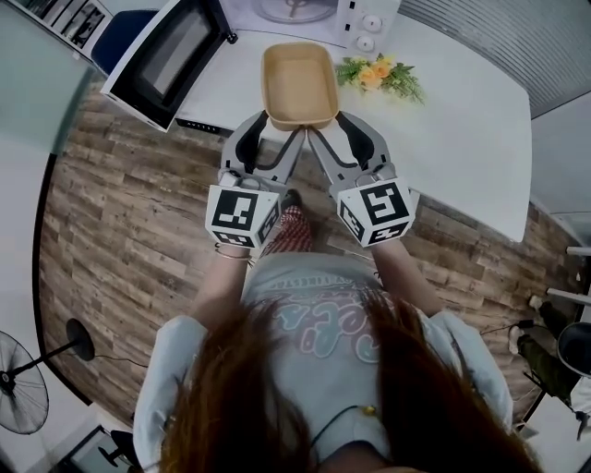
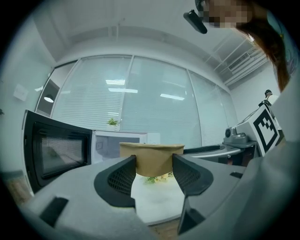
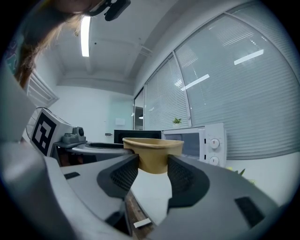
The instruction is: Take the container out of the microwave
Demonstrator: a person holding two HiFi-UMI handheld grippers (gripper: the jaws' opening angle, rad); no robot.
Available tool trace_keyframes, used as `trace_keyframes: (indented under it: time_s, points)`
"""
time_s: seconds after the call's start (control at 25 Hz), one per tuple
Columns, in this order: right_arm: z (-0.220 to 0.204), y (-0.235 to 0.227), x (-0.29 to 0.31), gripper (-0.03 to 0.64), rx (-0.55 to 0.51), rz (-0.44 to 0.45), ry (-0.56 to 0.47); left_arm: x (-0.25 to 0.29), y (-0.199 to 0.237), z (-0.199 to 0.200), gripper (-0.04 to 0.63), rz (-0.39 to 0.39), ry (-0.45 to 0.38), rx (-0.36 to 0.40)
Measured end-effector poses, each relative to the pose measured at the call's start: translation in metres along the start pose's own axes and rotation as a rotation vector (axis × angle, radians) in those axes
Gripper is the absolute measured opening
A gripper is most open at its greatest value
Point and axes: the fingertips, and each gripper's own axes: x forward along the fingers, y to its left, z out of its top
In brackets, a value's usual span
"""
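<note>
A tan, empty, rectangular container (image 1: 298, 83) is held up over the white table (image 1: 462, 120), in front of the microwave (image 1: 305, 11). My left gripper (image 1: 268, 120) is shut on its near left corner and my right gripper (image 1: 337, 118) is shut on its near right corner. In the left gripper view the container (image 2: 151, 159) sits between the two dark pads of the left gripper (image 2: 153, 173), clear of the tabletop. The right gripper view has the container (image 3: 152, 154) clamped the same way in the right gripper (image 3: 153, 171).
The microwave's door (image 1: 171, 55) stands swung open to the left, and its knobs (image 1: 369, 28) are at the right. A bunch of yellow flowers (image 1: 379, 76) lies on the table just right of the container. A fan (image 1: 18, 397) stands on the wooden floor (image 1: 129, 212).
</note>
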Motion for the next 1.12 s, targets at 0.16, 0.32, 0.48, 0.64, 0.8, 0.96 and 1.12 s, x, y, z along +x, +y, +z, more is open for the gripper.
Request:
trace_keyframes:
  time_s: [0.16, 0.32, 0.48, 0.64, 0.8, 0.96, 1.12]
  points:
    - [0.000, 0.010, -0.018, 0.183, 0.002, 0.000, -0.002, -0.016, -0.014, 0.002, 0.244, 0.003, -0.002, 0.003]
    - [0.001, 0.018, -0.038, 0.183, -0.002, 0.001, -0.005, -0.030, -0.029, 0.004, 0.244, 0.003, -0.010, -0.001]
    - [0.003, 0.027, -0.058, 0.183, -0.010, 0.003, -0.006, -0.045, -0.045, 0.006, 0.244, 0.002, -0.013, -0.001]
    - [0.010, 0.033, -0.075, 0.183, -0.017, 0.002, -0.024, -0.056, -0.059, 0.015, 0.244, 0.005, -0.032, 0.013]
    - [0.015, 0.040, -0.088, 0.183, -0.012, 0.010, -0.039, -0.069, -0.069, 0.020, 0.244, 0.014, -0.054, 0.013]
    - [0.026, 0.050, -0.098, 0.179, -0.045, 0.024, -0.059, -0.080, -0.074, 0.031, 0.244, 0.015, -0.092, 0.018]
    - [0.038, 0.054, -0.102, 0.179, -0.084, 0.030, -0.085, -0.086, -0.076, 0.043, 0.244, 0.022, -0.123, 0.007]
